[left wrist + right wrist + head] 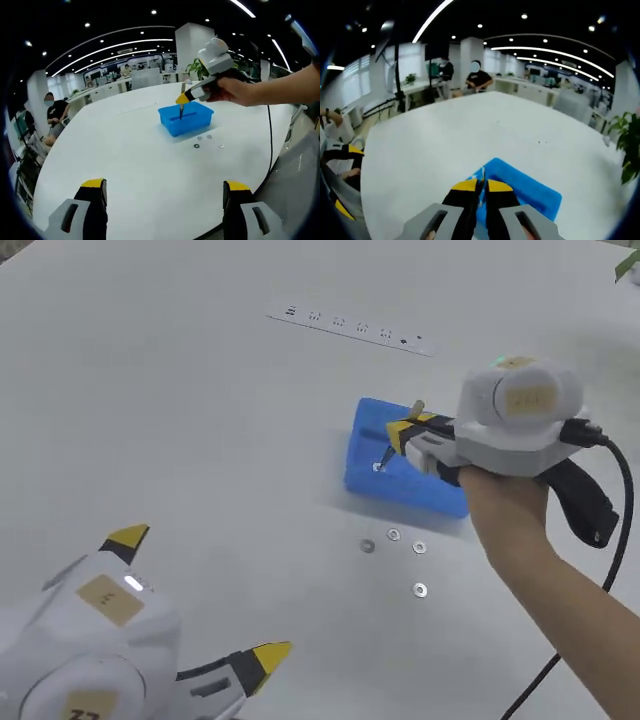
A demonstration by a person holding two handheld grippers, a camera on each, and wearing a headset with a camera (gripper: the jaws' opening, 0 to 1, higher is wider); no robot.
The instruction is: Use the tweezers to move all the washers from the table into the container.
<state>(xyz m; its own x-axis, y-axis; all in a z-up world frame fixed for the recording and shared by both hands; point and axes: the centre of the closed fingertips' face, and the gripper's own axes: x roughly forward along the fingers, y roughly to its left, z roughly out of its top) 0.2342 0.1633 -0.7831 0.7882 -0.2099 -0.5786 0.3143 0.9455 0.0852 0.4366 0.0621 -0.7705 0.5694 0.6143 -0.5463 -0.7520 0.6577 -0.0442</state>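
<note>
The left hand-held gripper (pixel 199 592), grey with yellow tips, hangs spread wide over the smooth white round surface (pixel 200 390) of an open office. Ahead of it, the right hand-held gripper (pixel 402 432) pinches thin metal tweezers (pixel 386 455), tips down in the rectangular blue container (pixel 372 412) beneath it. Four flat ring-shaped washers (pixel 393 535) lie just nearer.

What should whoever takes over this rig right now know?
Left gripper: open, idle, away from the work.
Right gripper: shut on the tweezers, whose tips point down into the blue container.
Washers: four lie on the table on the container's near side.
Done: unclear; I cannot tell what the container or the tips hold.
Left: tweeze those four into the container.
</note>
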